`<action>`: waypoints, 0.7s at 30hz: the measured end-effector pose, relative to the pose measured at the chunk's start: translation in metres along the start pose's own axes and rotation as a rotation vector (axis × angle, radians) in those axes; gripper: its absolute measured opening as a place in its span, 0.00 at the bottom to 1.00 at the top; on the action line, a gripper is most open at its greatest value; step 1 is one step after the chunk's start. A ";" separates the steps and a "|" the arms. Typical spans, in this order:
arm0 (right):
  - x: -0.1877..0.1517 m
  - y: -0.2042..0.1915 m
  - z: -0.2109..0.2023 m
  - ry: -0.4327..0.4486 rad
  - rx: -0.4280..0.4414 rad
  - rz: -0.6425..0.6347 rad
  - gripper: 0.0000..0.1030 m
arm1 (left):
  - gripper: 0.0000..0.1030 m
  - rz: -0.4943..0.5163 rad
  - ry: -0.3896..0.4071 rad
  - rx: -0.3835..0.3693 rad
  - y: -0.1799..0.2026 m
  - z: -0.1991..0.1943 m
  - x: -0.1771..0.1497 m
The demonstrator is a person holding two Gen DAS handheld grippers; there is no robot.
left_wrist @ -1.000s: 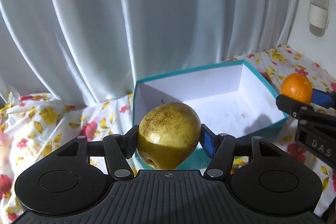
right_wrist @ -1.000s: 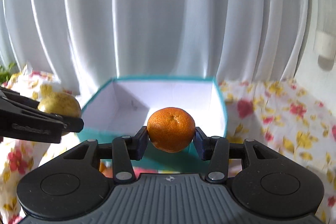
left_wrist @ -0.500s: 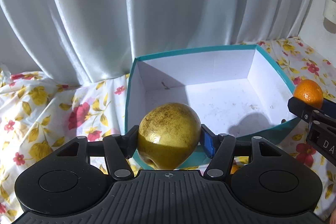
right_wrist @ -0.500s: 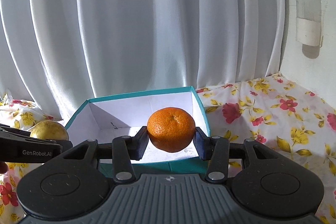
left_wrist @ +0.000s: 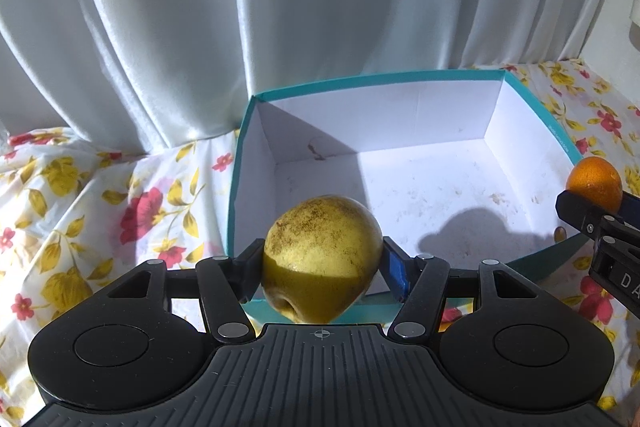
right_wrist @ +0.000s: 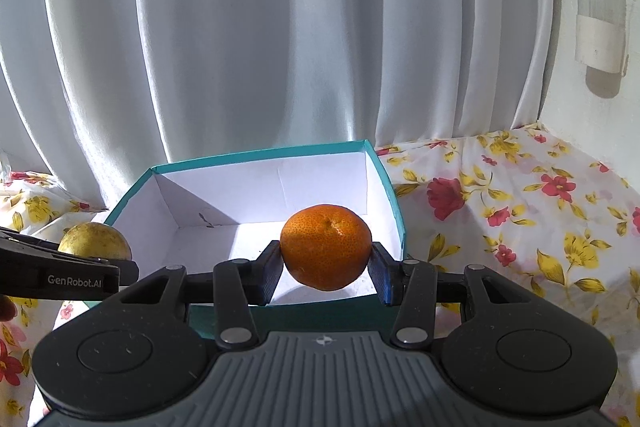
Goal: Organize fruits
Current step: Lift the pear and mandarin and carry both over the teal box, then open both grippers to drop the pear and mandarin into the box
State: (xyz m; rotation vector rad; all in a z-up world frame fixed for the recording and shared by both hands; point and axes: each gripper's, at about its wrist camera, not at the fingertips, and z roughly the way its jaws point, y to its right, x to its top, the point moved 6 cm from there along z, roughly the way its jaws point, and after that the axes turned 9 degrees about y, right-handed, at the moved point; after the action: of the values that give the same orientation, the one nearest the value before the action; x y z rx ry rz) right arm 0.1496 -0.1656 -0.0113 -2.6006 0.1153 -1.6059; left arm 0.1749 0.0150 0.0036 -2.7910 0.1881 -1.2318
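Teal-rimmed white cardboard box (left_wrist: 416,163) ahead of both tongs; we risk collision above it: left tongs (left_wrist: 322,259) clamp speckled yellow pear (left_wrist: 320,251), right tongs (right_wrist: 325,267) clamp orange mandarin (right_wrist: 326,245).

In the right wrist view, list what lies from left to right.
Yellow-green speckled pear held in the left claw → round orange mandarin in front of the teal cardboard box → floral tablecloth.

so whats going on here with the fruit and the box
A person is holding a gripper in each hand. The left gripper is shut on a yellow pear, the right gripper on an orange. Both fruits hang near the front edge of an open teal box with nothing in it, on a flowered cloth. Neither fruit is in the box yet.
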 end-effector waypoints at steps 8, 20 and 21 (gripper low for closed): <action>-0.006 0.000 0.010 -0.030 -0.001 -0.001 0.45 | 0.63 0.003 -0.003 0.005 0.000 0.005 0.001; -0.014 0.001 0.023 -0.057 -0.014 -0.037 0.45 | 0.63 0.003 -0.031 0.018 -0.002 0.016 -0.002; -0.014 0.001 0.024 -0.057 -0.016 -0.041 0.45 | 0.63 0.004 -0.035 0.019 -0.002 0.017 -0.002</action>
State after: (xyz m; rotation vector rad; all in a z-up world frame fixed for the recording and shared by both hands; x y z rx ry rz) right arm 0.1642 -0.1642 -0.0346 -2.6753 0.0718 -1.5481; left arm 0.1858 0.0175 -0.0089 -2.7919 0.1780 -1.1773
